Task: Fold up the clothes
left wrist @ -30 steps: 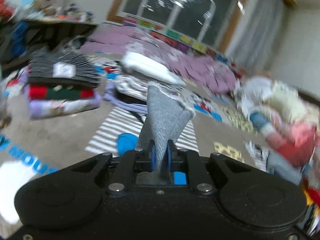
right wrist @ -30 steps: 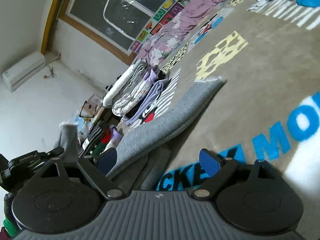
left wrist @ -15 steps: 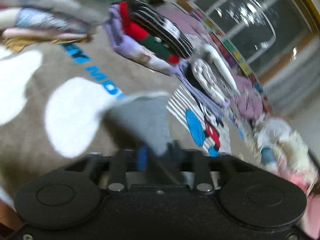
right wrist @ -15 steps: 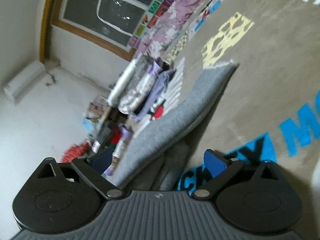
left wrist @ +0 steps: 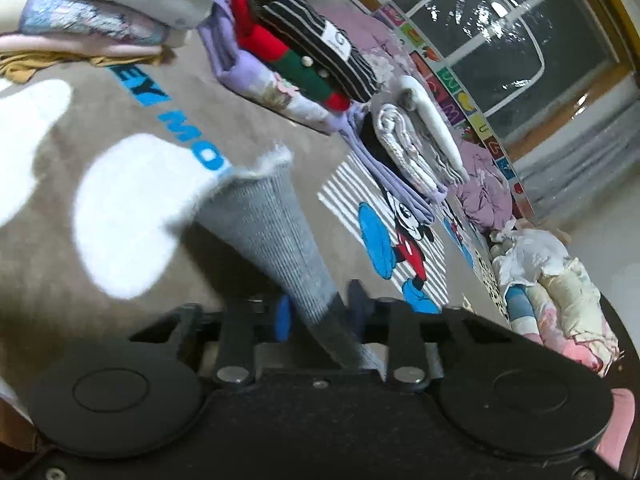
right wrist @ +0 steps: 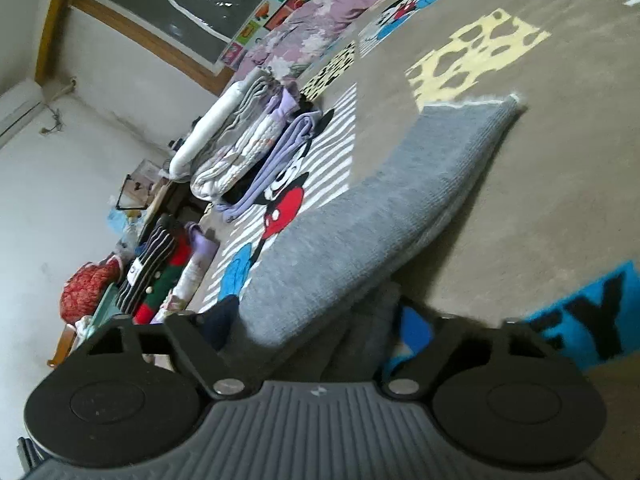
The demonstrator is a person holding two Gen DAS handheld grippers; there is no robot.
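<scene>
A grey knit garment [left wrist: 276, 236] runs out from between the fingers of my left gripper [left wrist: 318, 316]. The blue pads stand a little apart with the cloth between them; the jaws look slightly opened around it. In the right wrist view the same grey garment [right wrist: 380, 208] lies folded along the carpet, its far end by the yellow patch. My right gripper [right wrist: 316, 328] straddles its near end with the jaws open wide, the cloth lying between the fingers.
Stacks of folded clothes stand on the carpet: a striped black, red and green stack [left wrist: 304, 48], a white and lilac stack [left wrist: 416, 144] and a pastel stack [left wrist: 80, 28]. A loose heap of clothes [left wrist: 552, 280] lies at right. The window [left wrist: 500, 24] is behind.
My left gripper swung down and left toward the carpet with the grey cloth, and its pads have parted. My right gripper has narrowed a little around the garment's near end.
</scene>
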